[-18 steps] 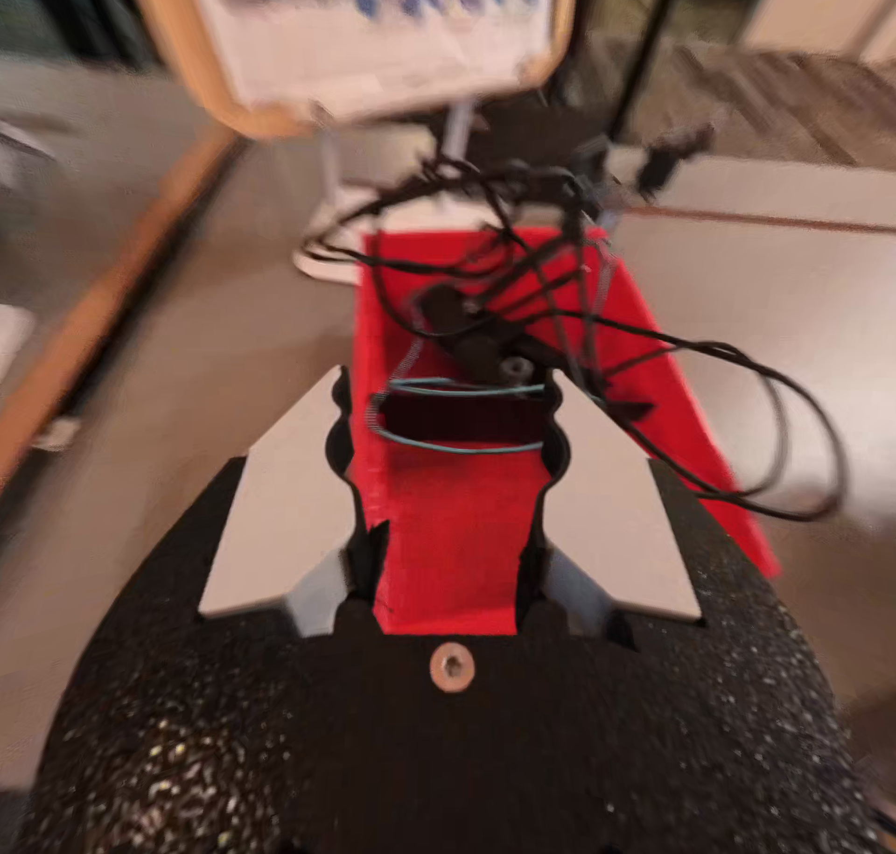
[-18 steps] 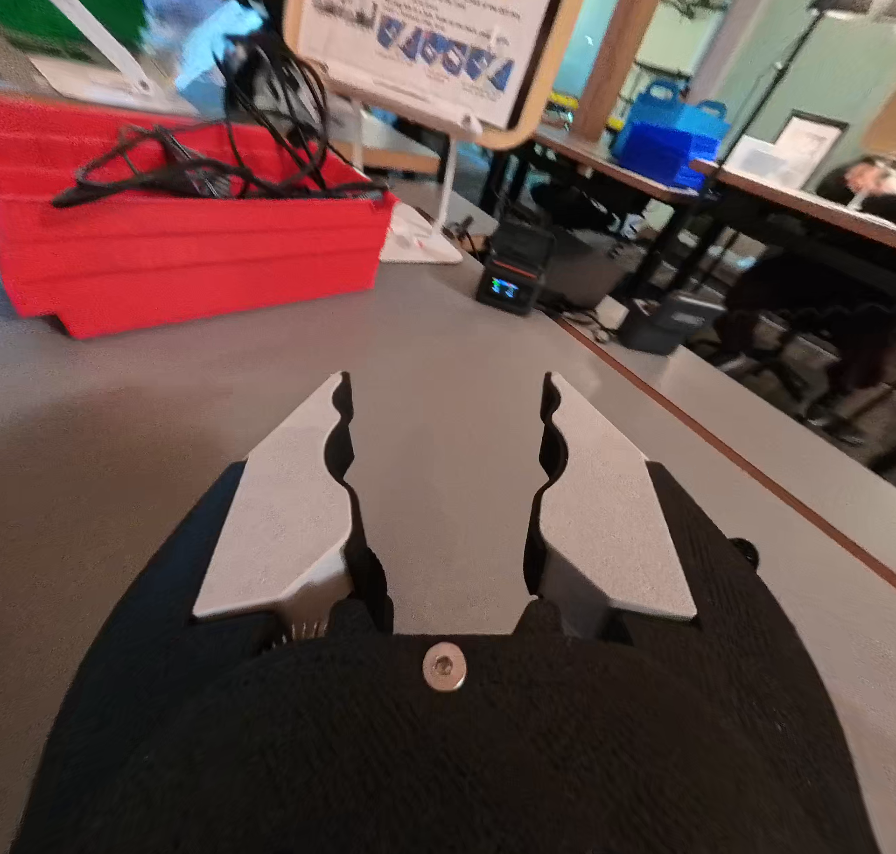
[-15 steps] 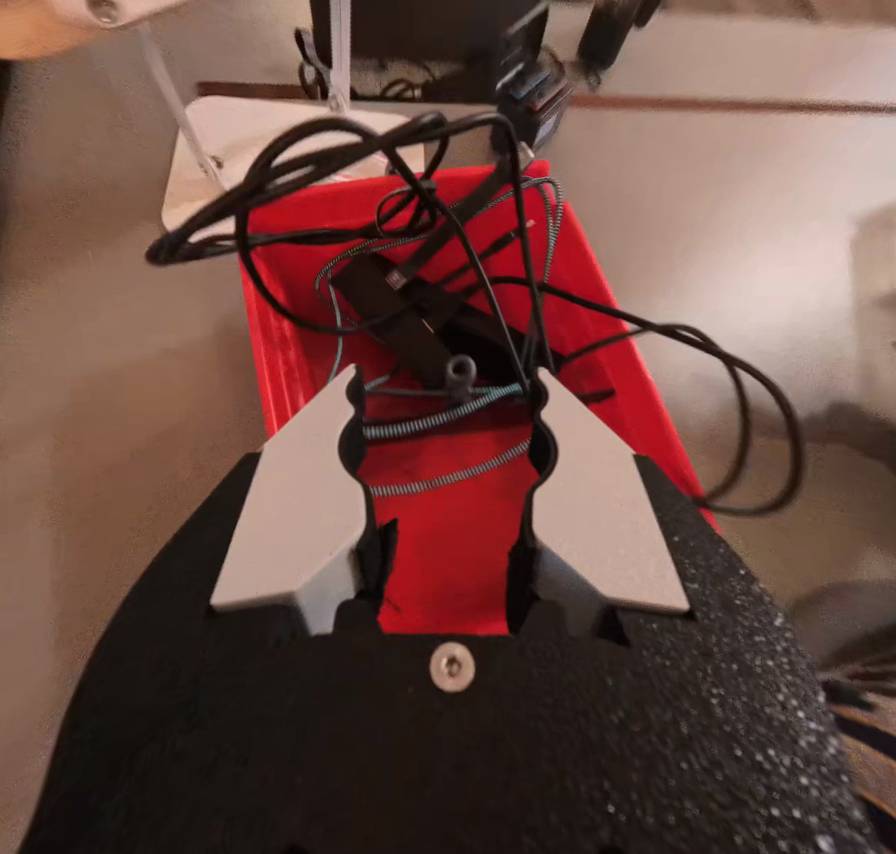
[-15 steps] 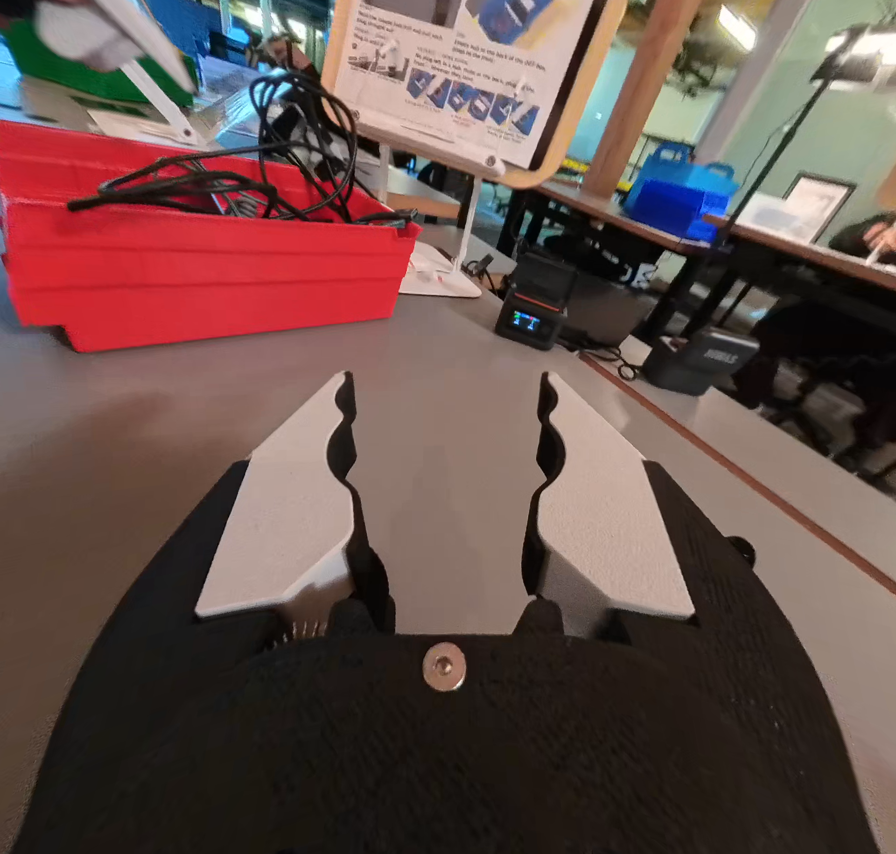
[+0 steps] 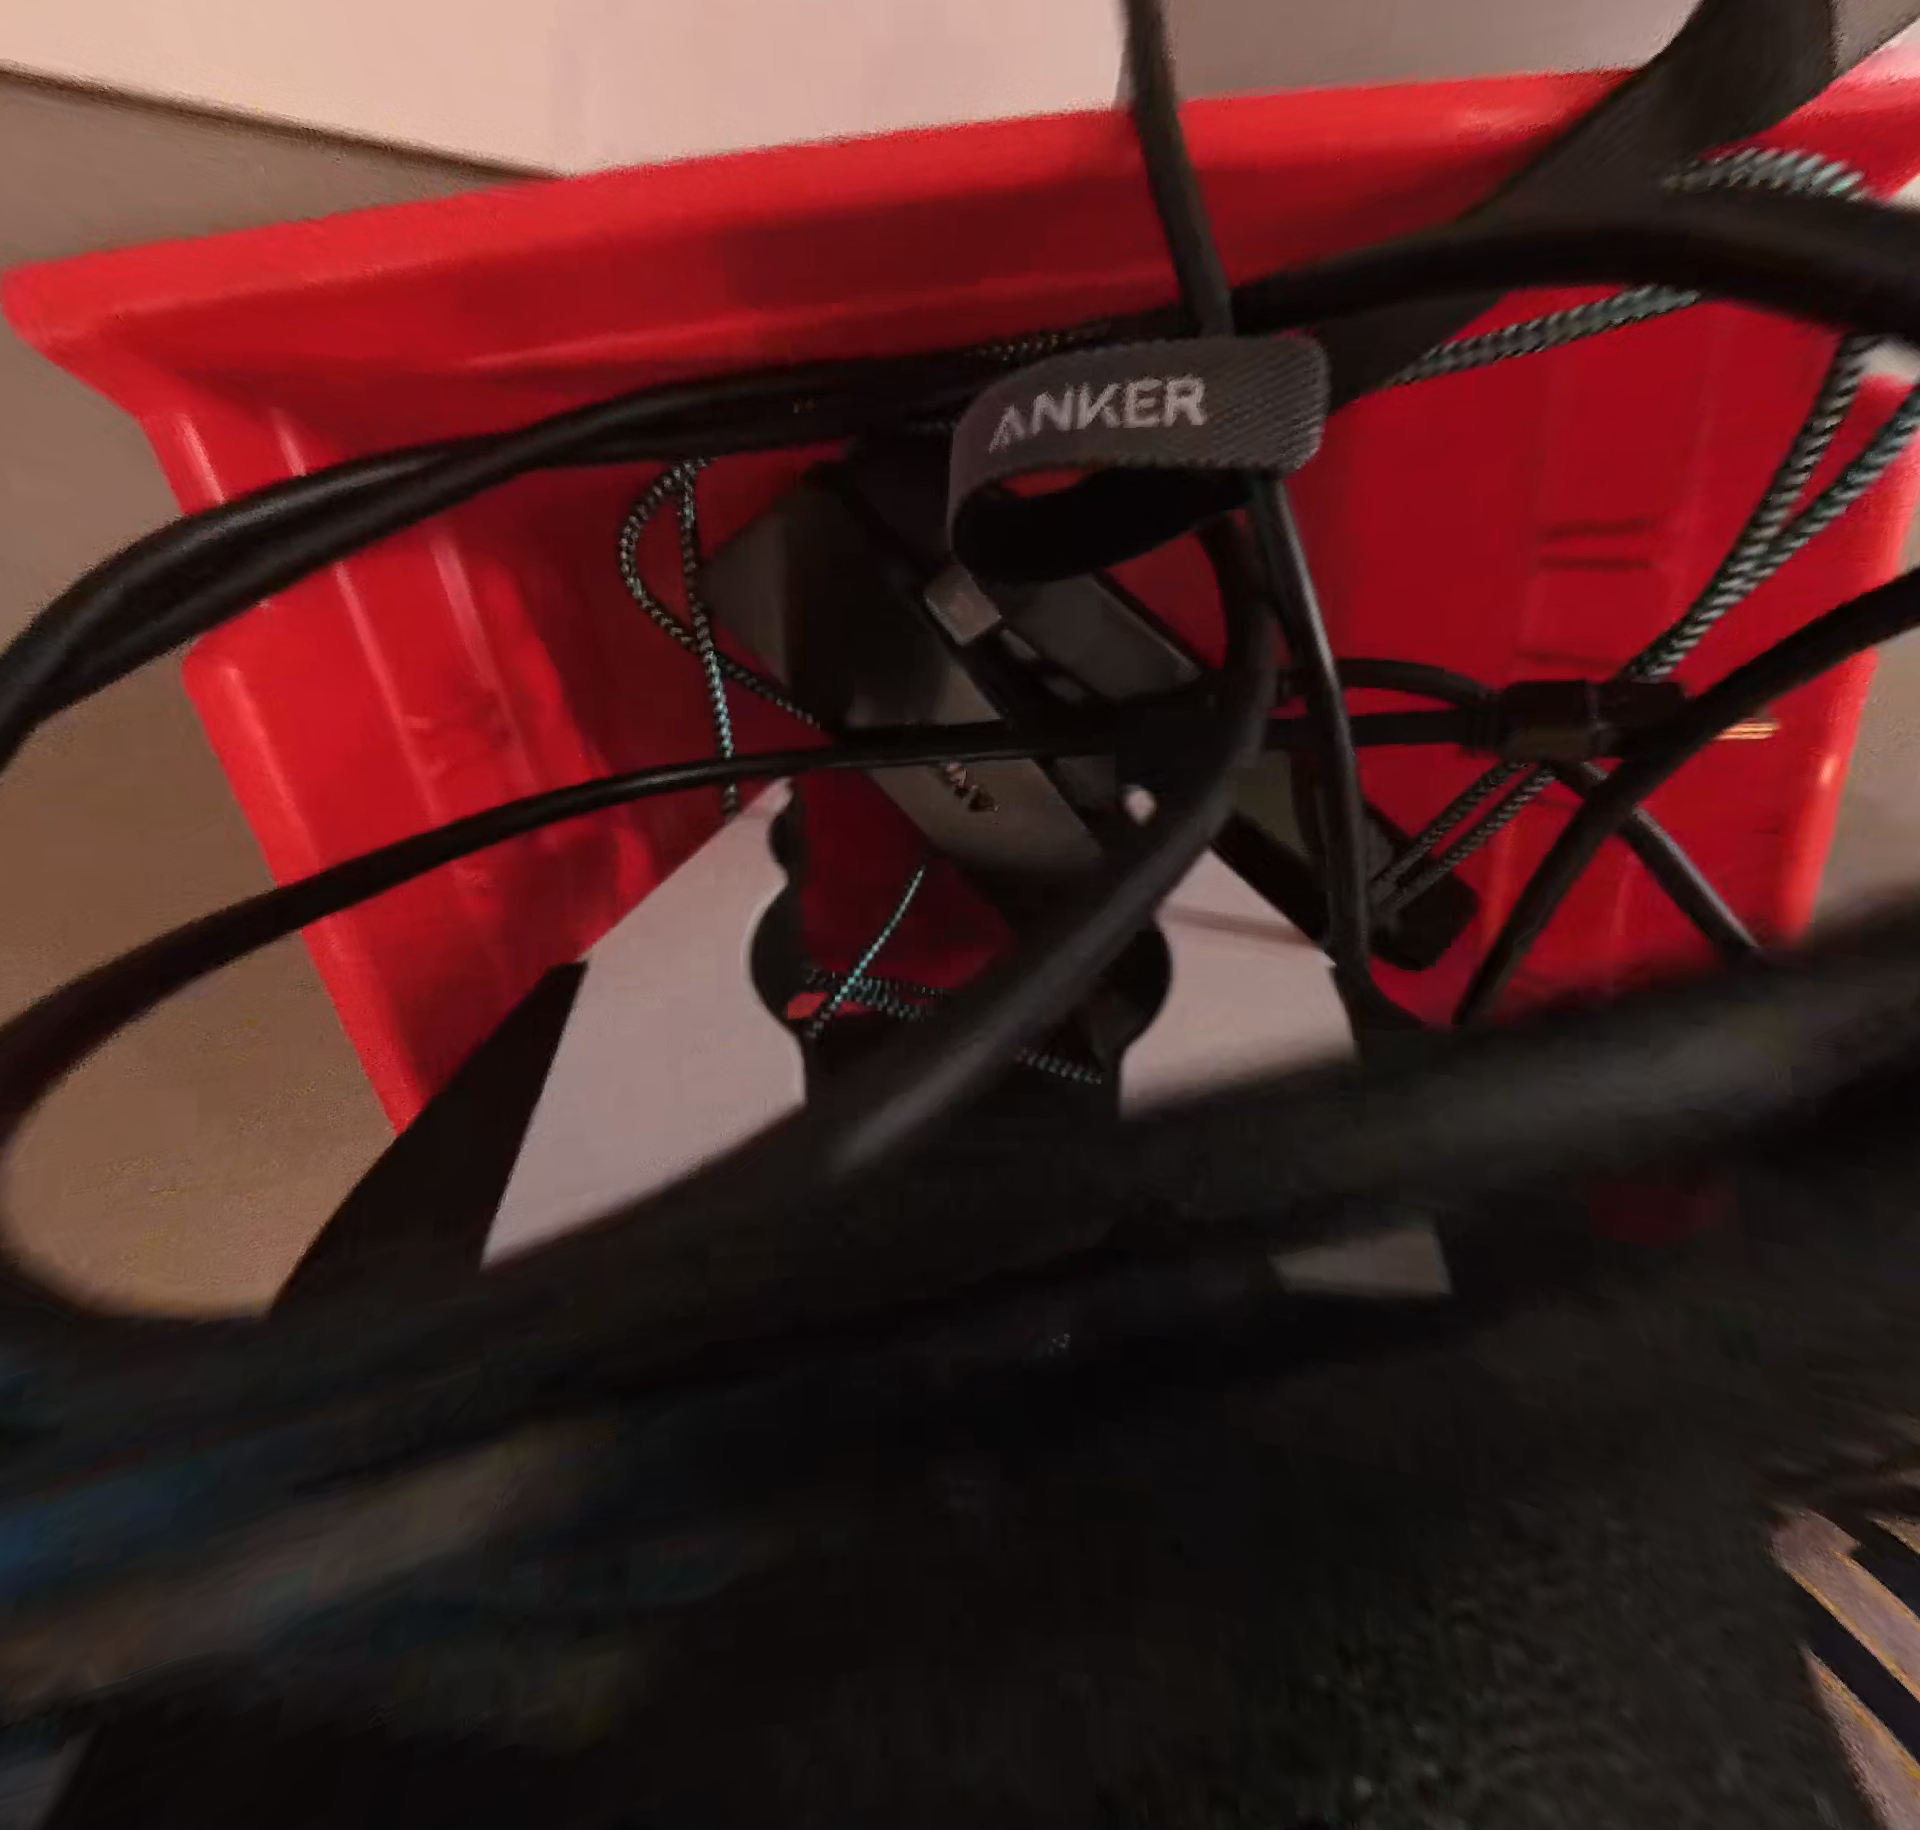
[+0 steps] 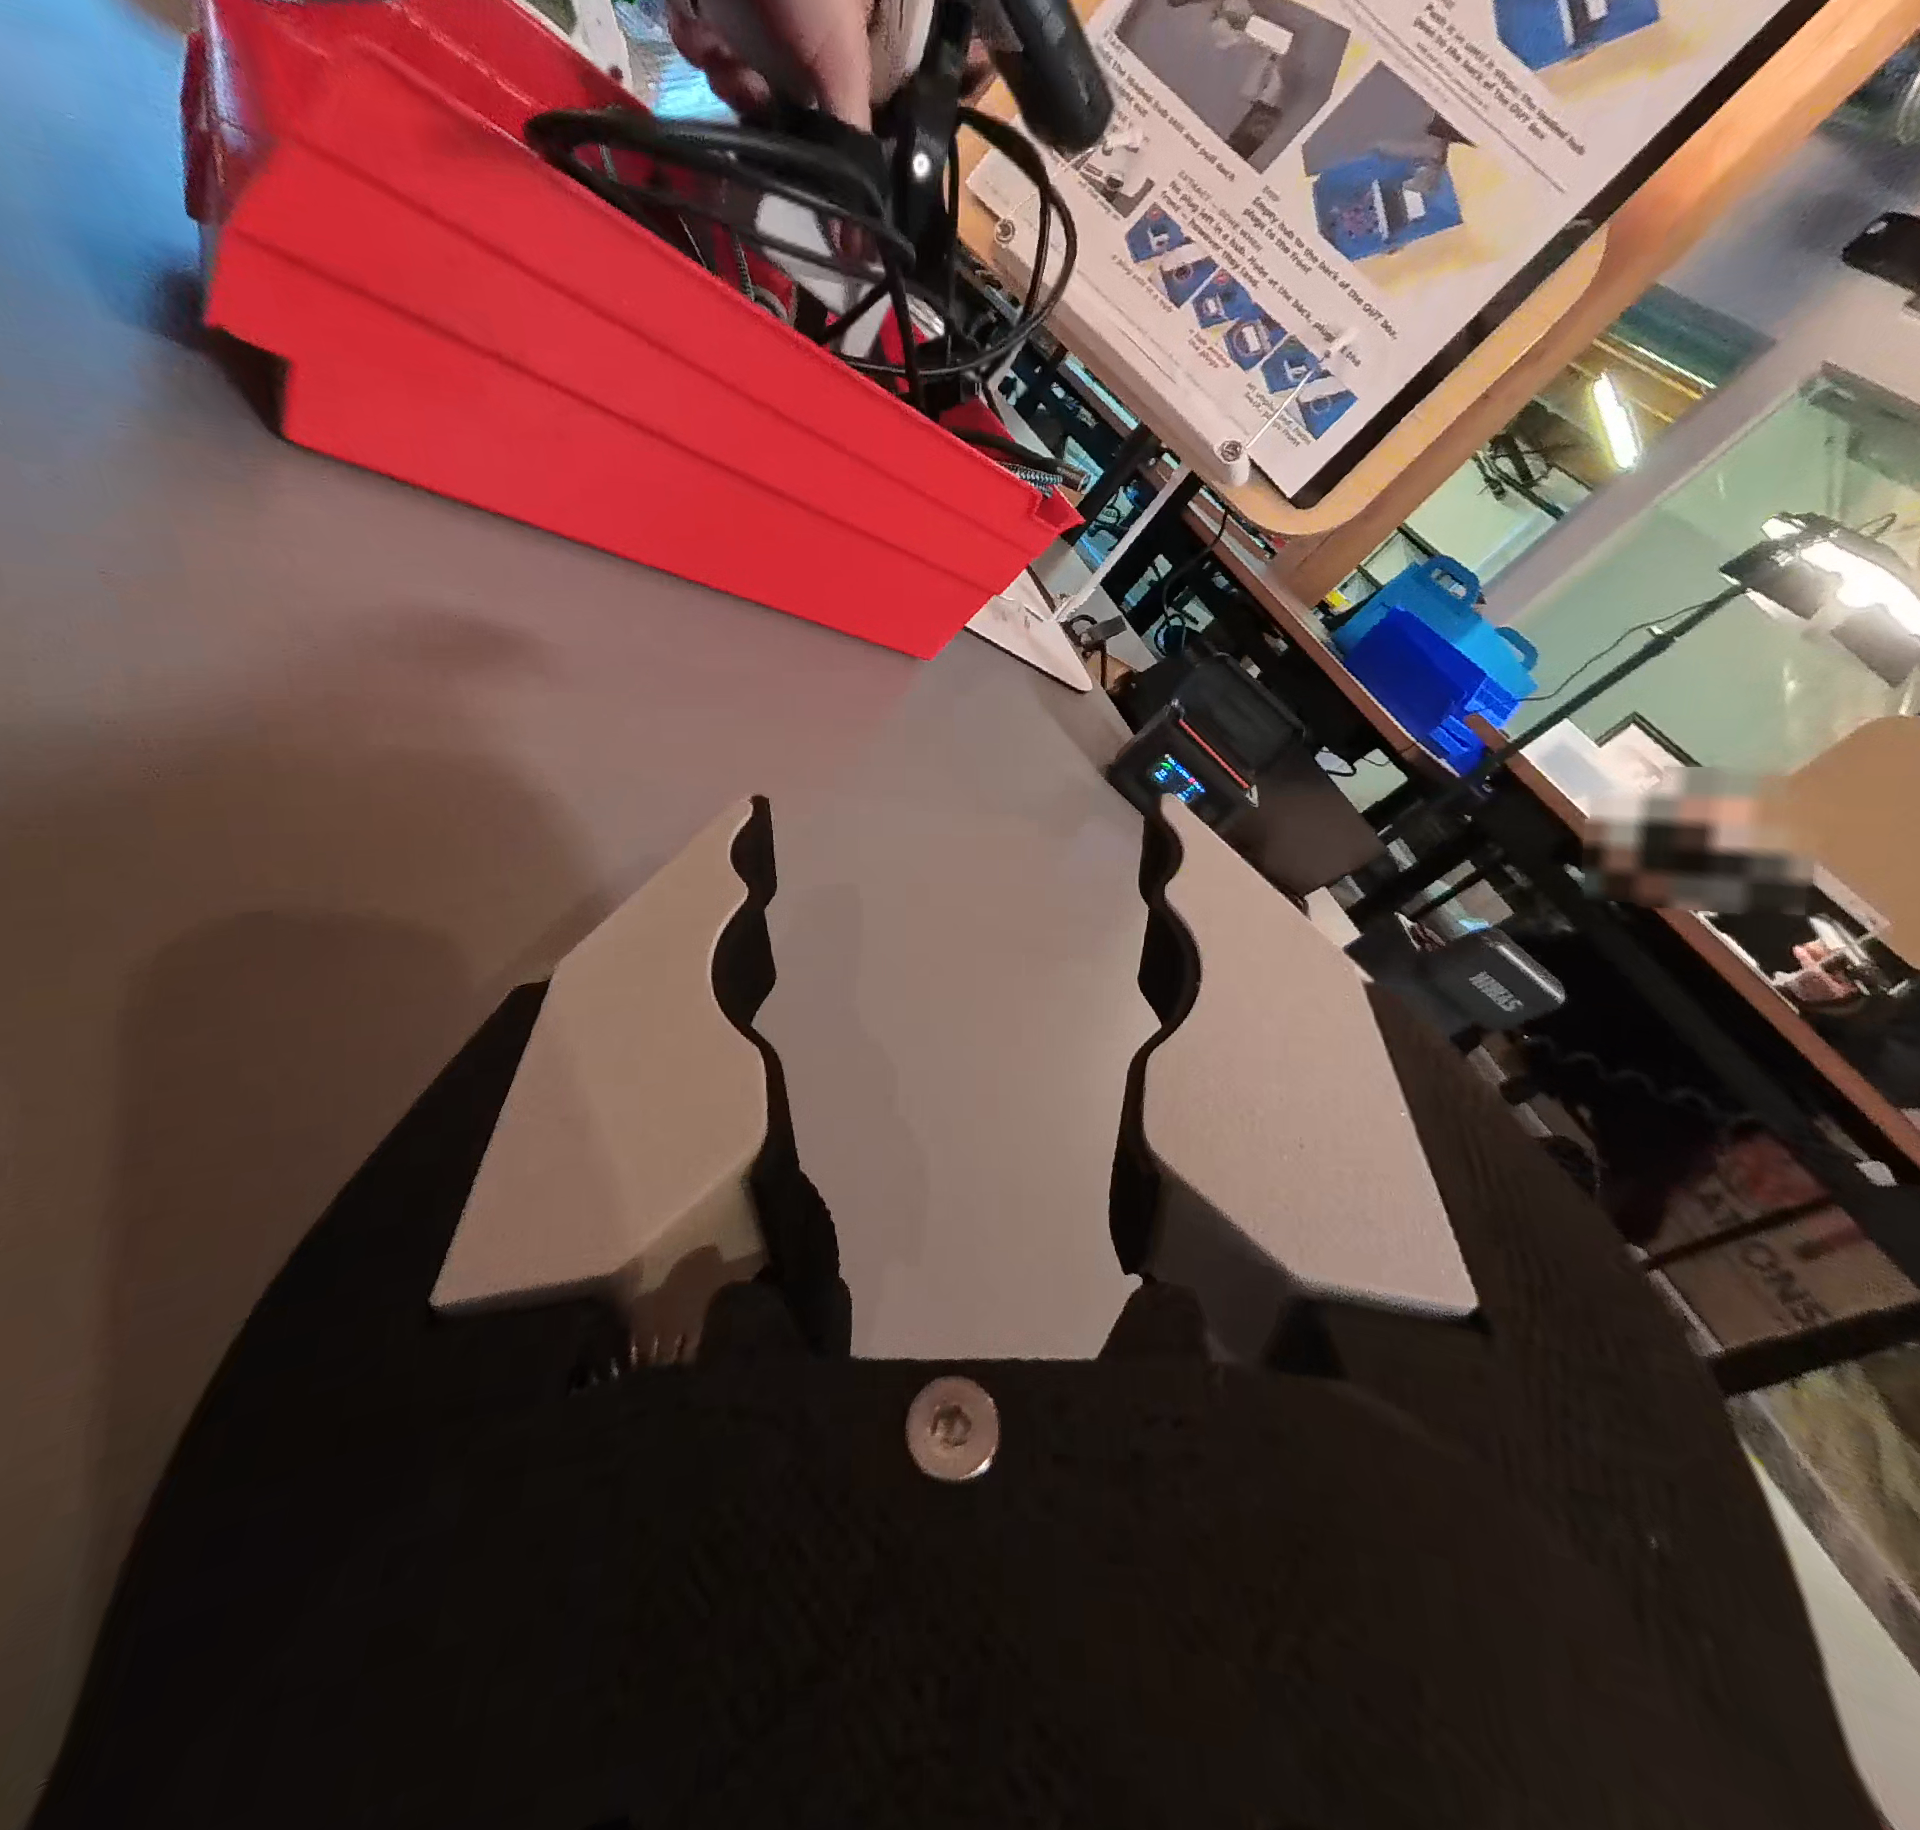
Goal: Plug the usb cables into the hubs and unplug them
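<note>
Cables [image 5: 1091, 731] and hub [image 5: 935, 679] in red bin [image 5: 644, 253]

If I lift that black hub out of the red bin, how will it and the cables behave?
The hub looks rigid and probably light. The cables loop loosely around it, so they will likely sag and drag along. Several strands cross over the hub in the red bin, so snagging seems likely.

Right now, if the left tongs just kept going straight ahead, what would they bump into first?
Probably the dark hub lying among black cables in the red bin. A cable loop crosses between the left tongs, so that may touch first; blur makes depth hard to judge.
</note>
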